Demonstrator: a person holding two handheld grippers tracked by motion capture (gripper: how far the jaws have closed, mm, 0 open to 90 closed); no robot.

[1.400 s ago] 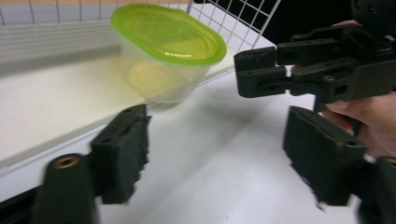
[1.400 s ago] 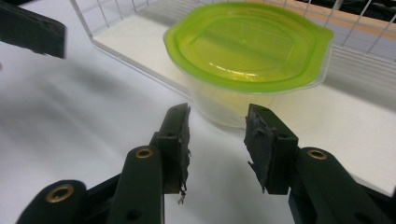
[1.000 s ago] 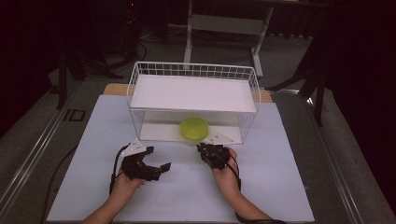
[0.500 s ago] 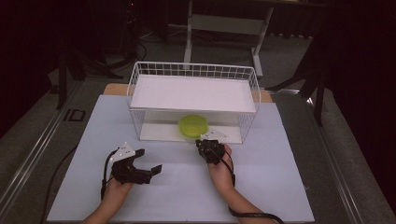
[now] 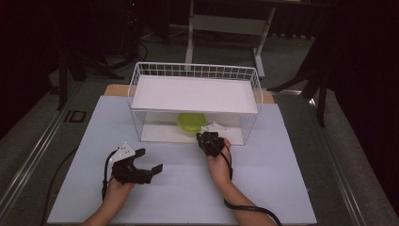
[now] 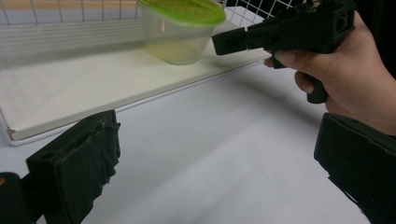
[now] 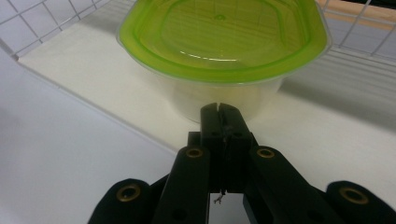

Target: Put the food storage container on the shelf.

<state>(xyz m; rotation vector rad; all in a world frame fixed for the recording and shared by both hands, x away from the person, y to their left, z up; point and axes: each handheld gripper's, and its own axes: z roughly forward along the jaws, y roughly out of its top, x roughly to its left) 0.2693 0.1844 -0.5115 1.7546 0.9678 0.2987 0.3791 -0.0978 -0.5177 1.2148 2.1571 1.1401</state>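
The left gripper (image 5: 151, 160) sits low on the white table (image 5: 282, 188), closest to the person. Its jaws are spread wide apart and hold nothing. A second ago it sat closer to the wire basket (image 5: 136, 82); now it has slid back toward the person and a bit to the left, out of the way.

A little farther up, the right gripper (image 5: 205, 136) has moved forward. Before, it was over the open table. Now its tip is right at the front edge of the basket's bottom shelf. Its jaws are pressed together with nothing between them, which is clear in the right gripper view (image 7: 219, 109).

Just past that tip sits the tub with the green lid (image 7: 219, 42). It stands upright on the bottom shelf, under the white top board (image 5: 195, 94), and it has not moved. The tip is very near the tub's side, but I cannot tell if they touch.

So the right gripper looks like it is going for the tub. It must open its jaws first to grab it.
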